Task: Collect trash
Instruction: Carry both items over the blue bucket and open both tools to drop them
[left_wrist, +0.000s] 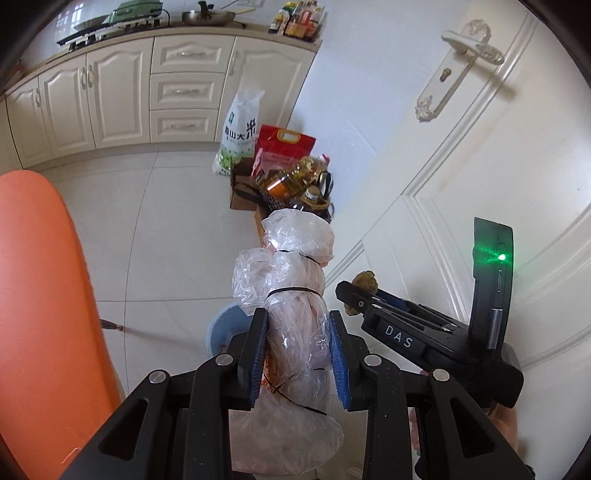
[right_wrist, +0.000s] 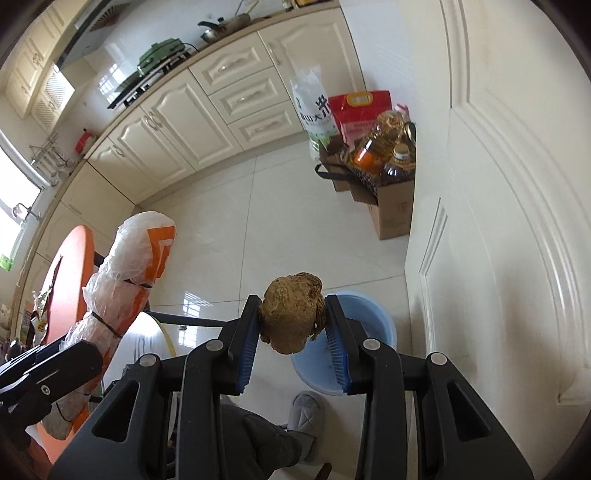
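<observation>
Gripping a crumpled plastic bundle (left_wrist: 295, 325), your left gripper (left_wrist: 298, 360) has its blue pads closed partway against the bundle's sides; the bundle is clear film bound with thin black bands, and it sticks up past the fingertips. From the right wrist view the same bundle shows orange print on one side.

Your right gripper (right_wrist: 291, 345) is likewise closed partway, its pads pressed on a brown, rough lump (right_wrist: 291, 314) that bulges above the fingertips. In the left wrist view this gripper sits just to the right of the bundle, with the lump showing at its tip and a green light glowing on its body.

Below both grippers stands a blue bin (right_wrist: 373, 328) on the pale tiled floor (right_wrist: 221, 236). The lump hangs over the bin's left rim; the bundle hides most of the bin in the left view. A grey slipper (right_wrist: 306, 413) rests on the floor near the bin.

To your left is an orange table (left_wrist: 40, 306). To your right stands a white door (left_wrist: 498, 166) with a lever handle. Farther off, against the wall, a cardboard box (right_wrist: 391, 210) holds oil bottles, with a white sack and a red bag just behind it. Cream cabinets (left_wrist: 110, 99) run along the far side, with a stove and pans on top.
</observation>
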